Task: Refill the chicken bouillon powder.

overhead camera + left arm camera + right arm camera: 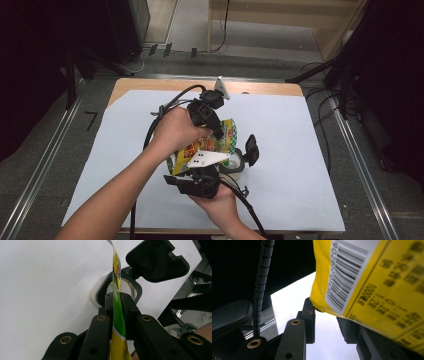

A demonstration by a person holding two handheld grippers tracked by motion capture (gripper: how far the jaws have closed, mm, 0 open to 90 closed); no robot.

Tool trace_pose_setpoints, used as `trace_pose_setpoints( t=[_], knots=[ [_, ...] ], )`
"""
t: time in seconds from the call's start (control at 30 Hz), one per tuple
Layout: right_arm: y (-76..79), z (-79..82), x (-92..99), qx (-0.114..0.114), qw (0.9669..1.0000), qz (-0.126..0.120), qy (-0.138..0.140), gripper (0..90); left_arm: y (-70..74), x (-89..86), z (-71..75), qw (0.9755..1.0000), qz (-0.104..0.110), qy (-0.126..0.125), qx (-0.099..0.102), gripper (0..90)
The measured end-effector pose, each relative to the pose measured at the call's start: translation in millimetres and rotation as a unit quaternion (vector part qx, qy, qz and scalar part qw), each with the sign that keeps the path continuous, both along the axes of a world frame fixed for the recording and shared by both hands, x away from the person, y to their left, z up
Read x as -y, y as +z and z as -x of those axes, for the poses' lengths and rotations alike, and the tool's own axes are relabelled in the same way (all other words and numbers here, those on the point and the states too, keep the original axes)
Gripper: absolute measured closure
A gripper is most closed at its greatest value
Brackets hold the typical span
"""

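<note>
A yellow and green snack bag [212, 145] is held up over the white paper between both hands. My left gripper [218, 132] comes at it from above, and its jaws are shut on the bag's thin edge [117, 315]. In the left gripper view the left gripper [117, 302] pinches that seam upright. My right gripper [196, 169] is below the bag, near the front of the table. In the right gripper view the right gripper [325, 315] has its jaws apart, and the bag's barcode corner [342, 285] hangs over them, covering one fingertip.
A small round jar [236, 164] with a hinged black lid [251, 149] flipped open stands just right of the bag; the jar's ring [130, 285] and its lid [157, 261] lie beyond the left jaws. White paper [300, 150] covers the wooden table [260, 88].
</note>
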State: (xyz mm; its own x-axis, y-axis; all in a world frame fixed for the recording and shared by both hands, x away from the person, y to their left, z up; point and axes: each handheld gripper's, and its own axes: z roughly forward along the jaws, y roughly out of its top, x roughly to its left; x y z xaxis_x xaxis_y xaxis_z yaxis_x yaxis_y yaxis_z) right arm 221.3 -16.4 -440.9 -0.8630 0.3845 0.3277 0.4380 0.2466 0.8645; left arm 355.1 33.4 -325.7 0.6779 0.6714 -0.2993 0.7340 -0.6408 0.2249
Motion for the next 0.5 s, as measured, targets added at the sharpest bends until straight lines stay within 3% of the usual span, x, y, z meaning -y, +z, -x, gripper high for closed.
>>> trace_pose_setpoints(
  t=[0.5],
  knots=[
    [5.3, -2.2, 3.6, -0.008, 0.9998, -0.015, -0.003, 71.0, 7.9, 6.0, -1.7, 1.0000, 0.002, 0.003, 0.004, 86.2]
  ],
)
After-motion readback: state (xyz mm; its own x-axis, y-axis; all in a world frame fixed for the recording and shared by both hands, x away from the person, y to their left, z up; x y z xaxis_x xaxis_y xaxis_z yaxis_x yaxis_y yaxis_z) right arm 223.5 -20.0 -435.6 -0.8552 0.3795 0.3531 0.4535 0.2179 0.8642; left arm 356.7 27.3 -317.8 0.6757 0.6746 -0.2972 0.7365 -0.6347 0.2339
